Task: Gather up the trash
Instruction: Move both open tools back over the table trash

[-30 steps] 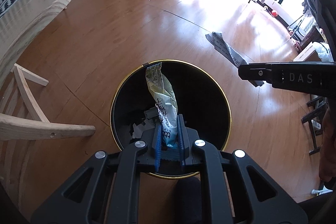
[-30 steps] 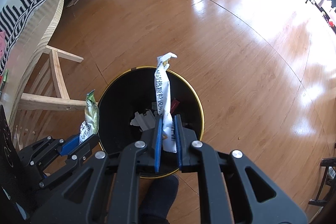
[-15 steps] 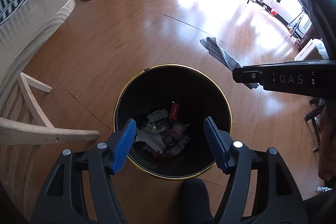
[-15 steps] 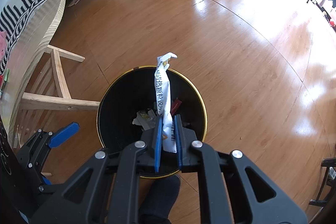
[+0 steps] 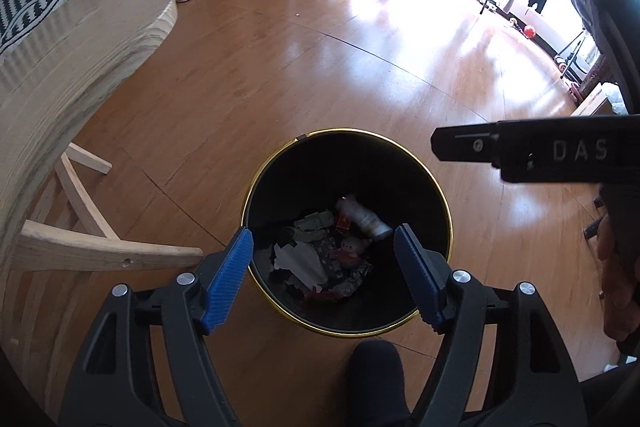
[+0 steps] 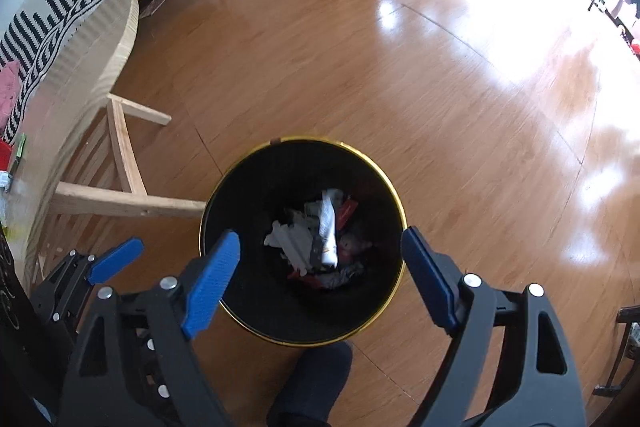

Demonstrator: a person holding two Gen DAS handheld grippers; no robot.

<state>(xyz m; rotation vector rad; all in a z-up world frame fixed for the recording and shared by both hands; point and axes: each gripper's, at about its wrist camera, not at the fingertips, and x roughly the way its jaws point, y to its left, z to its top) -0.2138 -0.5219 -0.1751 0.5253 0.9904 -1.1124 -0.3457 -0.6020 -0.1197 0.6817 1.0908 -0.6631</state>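
1. Both tools hang over the bin [image 6: 300, 239], pointed steeply down into it. The left tool [image 5: 324, 275] has its blue pads spread wide and opening further, with nothing between them.
2. The right tool [image 6: 320, 275] is likewise opening, jaws wide. The white wrapper [image 6: 330, 227] lies below them inside the bin, blurred, free of the pads; whether it has settled I cannot tell.
3. The trash [image 5: 320, 251] sits heaped at the bin's bottom: crumpled paper, foil, a small bottle [image 5: 362, 217], a red packet.
4. Such wrappers look light, thin and limp. They would probably flop and slide on smooth film, so a pinch across the flat middle or a crimped end seems surest.
5. No loose trash shows on the floor [image 6: 400, 67] near the bin.
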